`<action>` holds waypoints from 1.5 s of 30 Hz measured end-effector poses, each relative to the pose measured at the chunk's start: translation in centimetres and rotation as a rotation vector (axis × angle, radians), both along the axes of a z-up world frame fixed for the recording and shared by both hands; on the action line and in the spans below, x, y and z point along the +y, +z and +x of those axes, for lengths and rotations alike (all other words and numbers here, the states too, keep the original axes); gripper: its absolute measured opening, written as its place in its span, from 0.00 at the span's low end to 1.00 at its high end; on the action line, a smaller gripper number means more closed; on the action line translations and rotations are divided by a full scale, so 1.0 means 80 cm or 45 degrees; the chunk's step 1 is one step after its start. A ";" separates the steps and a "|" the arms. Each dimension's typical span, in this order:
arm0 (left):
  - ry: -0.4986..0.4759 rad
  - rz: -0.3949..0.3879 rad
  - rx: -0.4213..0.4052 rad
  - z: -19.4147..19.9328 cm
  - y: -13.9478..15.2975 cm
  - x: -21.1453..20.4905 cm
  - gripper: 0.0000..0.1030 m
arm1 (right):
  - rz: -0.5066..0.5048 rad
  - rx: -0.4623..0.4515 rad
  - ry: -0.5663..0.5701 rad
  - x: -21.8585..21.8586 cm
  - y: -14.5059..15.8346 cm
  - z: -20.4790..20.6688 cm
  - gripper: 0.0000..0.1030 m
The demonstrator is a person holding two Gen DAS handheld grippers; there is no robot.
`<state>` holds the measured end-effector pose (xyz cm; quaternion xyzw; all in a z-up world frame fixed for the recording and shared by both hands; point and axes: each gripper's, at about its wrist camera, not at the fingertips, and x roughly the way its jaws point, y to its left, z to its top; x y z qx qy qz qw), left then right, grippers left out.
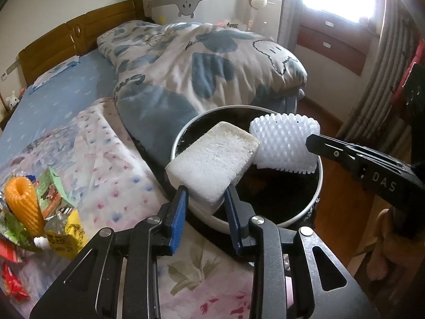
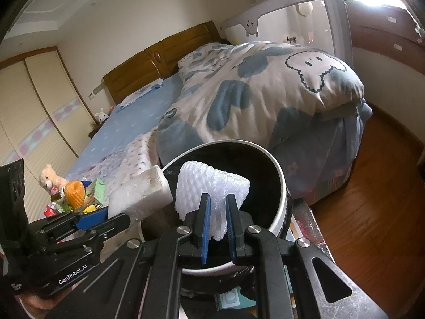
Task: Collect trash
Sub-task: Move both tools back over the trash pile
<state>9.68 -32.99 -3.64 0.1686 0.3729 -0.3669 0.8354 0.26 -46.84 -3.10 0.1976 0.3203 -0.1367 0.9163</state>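
**Two grippers hold foam trash over a bin beside a bed**

Left wrist view: the left gripper (image 1: 204,199) clamps its blue fingers (image 1: 177,219) on one end of a white foam block (image 1: 212,159). The block juts out over the near rim of a round white bin (image 1: 317,183) lined in black. From the right, the right gripper (image 1: 312,141) reaches in, gripping a white foam net (image 1: 285,141) that hangs above the far side of the bin. The two pieces sit just beside each other. On the floral sheet (image 1: 119,186) at lower left lies a pile of trash: an orange foam net (image 1: 25,202) and crumpled wrappers (image 1: 63,228). A blue and white duvet (image 1: 202,66) is heaped on the bed behind.

Right wrist view: the right gripper (image 2: 217,212) is closed narrowly on the foam net (image 2: 209,186), pinching its lower edge above the bin (image 2: 281,183). At left, the left gripper (image 2: 117,218) holds the foam block (image 2: 140,194) at the bin's rim. The orange net (image 2: 75,191) stands further left on the bed, with a plush toy (image 2: 51,178) behind.
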 end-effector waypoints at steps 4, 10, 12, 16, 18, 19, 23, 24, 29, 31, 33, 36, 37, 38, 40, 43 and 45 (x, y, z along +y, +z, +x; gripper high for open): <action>0.001 0.002 -0.002 0.000 -0.001 -0.002 0.34 | 0.003 0.002 -0.003 -0.003 0.000 0.003 0.15; 0.043 -0.021 0.013 0.001 0.000 0.010 0.65 | -0.007 0.000 -0.035 -0.007 0.002 0.003 0.37; 0.058 -0.028 0.025 0.000 -0.001 0.017 0.66 | 0.001 -0.012 -0.043 -0.007 0.003 0.001 0.55; 0.105 -0.042 0.031 -0.006 -0.004 0.044 0.71 | 0.010 -0.030 -0.043 0.002 0.003 -0.001 0.74; 0.130 -0.052 0.031 -0.010 -0.006 0.060 0.72 | 0.016 -0.027 -0.035 0.010 0.003 0.000 0.77; 0.146 -0.055 0.028 -0.012 -0.007 0.069 0.73 | 0.028 -0.028 -0.026 0.016 0.002 0.001 0.79; 0.226 -0.070 0.044 -0.016 -0.013 0.111 0.74 | 0.040 -0.034 0.014 0.042 0.002 0.003 0.79; 0.249 -0.073 0.051 -0.016 -0.014 0.123 0.74 | 0.041 -0.035 0.029 0.051 0.001 0.005 0.80; 0.346 -0.078 0.064 -0.014 -0.021 0.173 0.74 | 0.064 -0.028 0.116 0.094 -0.006 0.014 0.82; 0.381 -0.075 0.062 -0.013 -0.025 0.193 0.75 | 0.071 -0.023 0.154 0.111 -0.008 0.019 0.82; 0.416 -0.080 0.073 -0.013 -0.029 0.215 0.75 | 0.078 -0.014 0.194 0.129 -0.011 0.024 0.82; 0.474 -0.079 0.074 -0.013 -0.032 0.244 0.75 | 0.083 -0.007 0.232 0.148 -0.015 0.031 0.82; 0.490 -0.083 0.078 -0.013 -0.033 0.253 0.75 | 0.087 -0.003 0.246 0.155 -0.016 0.034 0.83; 0.507 -0.088 0.081 -0.012 -0.033 0.262 0.75 | 0.092 -0.001 0.257 0.161 -0.018 0.035 0.84; 0.537 -0.092 0.083 -0.012 -0.034 0.276 0.75 | 0.099 0.003 0.283 0.173 -0.020 0.041 0.85; 0.588 -0.092 0.082 -0.013 -0.035 0.300 0.75 | 0.098 0.009 0.321 0.192 -0.023 0.046 0.86; 0.627 -0.092 0.083 -0.013 -0.036 0.316 0.75 | 0.101 0.014 0.344 0.202 -0.026 0.050 0.87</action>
